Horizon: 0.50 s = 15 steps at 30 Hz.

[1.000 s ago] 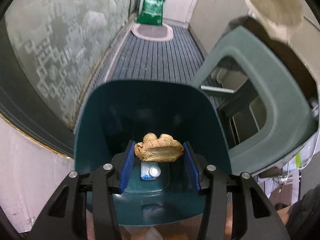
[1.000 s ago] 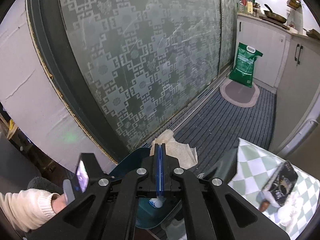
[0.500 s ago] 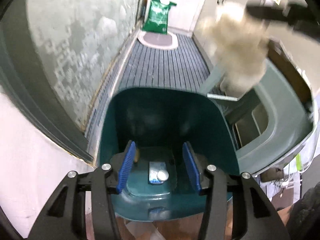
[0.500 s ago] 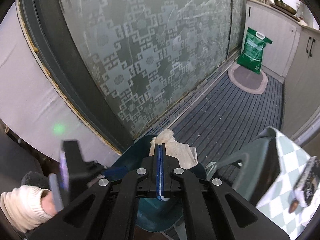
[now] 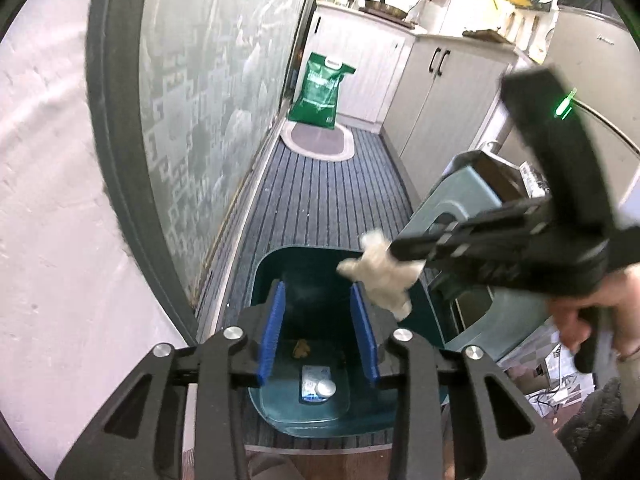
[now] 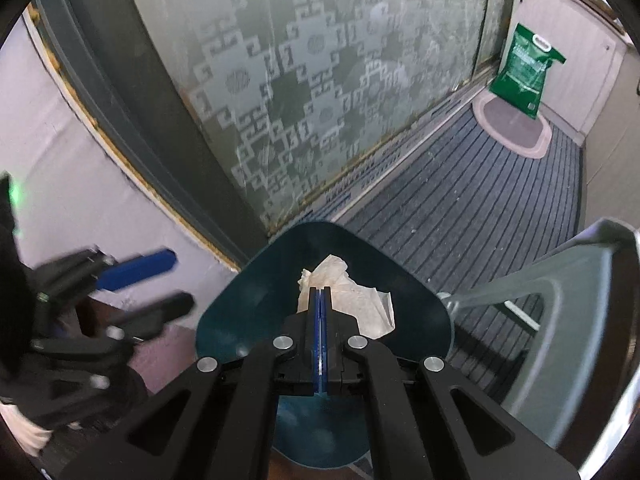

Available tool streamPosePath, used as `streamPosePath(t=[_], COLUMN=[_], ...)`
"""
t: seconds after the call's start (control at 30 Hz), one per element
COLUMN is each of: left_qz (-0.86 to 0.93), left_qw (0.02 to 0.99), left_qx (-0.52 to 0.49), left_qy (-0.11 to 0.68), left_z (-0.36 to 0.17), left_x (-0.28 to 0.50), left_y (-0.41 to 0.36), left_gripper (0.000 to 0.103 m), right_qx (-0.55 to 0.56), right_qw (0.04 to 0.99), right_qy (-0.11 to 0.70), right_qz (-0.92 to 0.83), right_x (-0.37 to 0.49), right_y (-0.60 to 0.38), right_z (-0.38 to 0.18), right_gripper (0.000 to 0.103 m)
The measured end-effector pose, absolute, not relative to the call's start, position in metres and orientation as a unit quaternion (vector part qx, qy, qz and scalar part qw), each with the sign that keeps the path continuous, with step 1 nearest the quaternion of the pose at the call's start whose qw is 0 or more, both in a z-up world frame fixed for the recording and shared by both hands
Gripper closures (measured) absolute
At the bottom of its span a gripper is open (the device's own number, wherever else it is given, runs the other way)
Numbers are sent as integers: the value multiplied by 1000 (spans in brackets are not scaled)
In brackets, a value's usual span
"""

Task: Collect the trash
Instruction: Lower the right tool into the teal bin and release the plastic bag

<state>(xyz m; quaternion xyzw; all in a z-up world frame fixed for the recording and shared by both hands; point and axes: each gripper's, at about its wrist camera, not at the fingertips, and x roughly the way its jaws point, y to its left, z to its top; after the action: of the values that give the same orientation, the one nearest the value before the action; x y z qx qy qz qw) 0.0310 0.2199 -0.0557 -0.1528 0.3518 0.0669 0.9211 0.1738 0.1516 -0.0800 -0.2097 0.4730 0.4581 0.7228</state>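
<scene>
My left gripper (image 5: 318,292) hangs over the open teal bin (image 5: 280,408); its blue pads are closing with nothing between them. At the bottom of the bin lie a brown crumpled lump (image 5: 300,348) and a small blue-white carton (image 5: 318,386). From the right, my right gripper (image 5: 394,248) reaches over the bin's rim, shut on a crumpled white tissue (image 5: 380,280). In the right wrist view the right gripper (image 6: 320,290) pinches the tissue (image 6: 352,300) above the bin (image 6: 256,296), and the left gripper (image 6: 176,280) is blurred at the left.
The bin's grey-green lid (image 5: 452,208) stands tilted up on the right. A frosted glass door (image 5: 208,100) runs along the left of a striped carpet (image 5: 320,200). A green bag (image 5: 320,88) and an oval mat (image 5: 320,140) sit at the far end by white cabinets (image 5: 440,92).
The left gripper let go of the brown lump, which now lies in the bin, then rose with its pads narrowing. The right gripper came down over the bin with the tissue.
</scene>
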Motion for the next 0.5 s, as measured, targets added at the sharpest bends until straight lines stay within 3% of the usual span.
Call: streamPosePath(t=[0.43,0.47,0.5], left_qz=[69,66,66], left_qw=[947,949,951], left_qx=[-138,-140,-141], left_qy=[281,274,267], left_z=[-20,-17,-14], left_x=[13,11,10], left_y=[217,216,216], left_gripper=[74,74,74], right_qx=[-263,-270,-278], right_qw=[686,681,679], right_qy=[511,515,515], right_qz=[446,446,443], right_x=[158,156,153], right_y=[162,163,163], right_z=[-138,-142,-146], right_gripper=[103,100,87])
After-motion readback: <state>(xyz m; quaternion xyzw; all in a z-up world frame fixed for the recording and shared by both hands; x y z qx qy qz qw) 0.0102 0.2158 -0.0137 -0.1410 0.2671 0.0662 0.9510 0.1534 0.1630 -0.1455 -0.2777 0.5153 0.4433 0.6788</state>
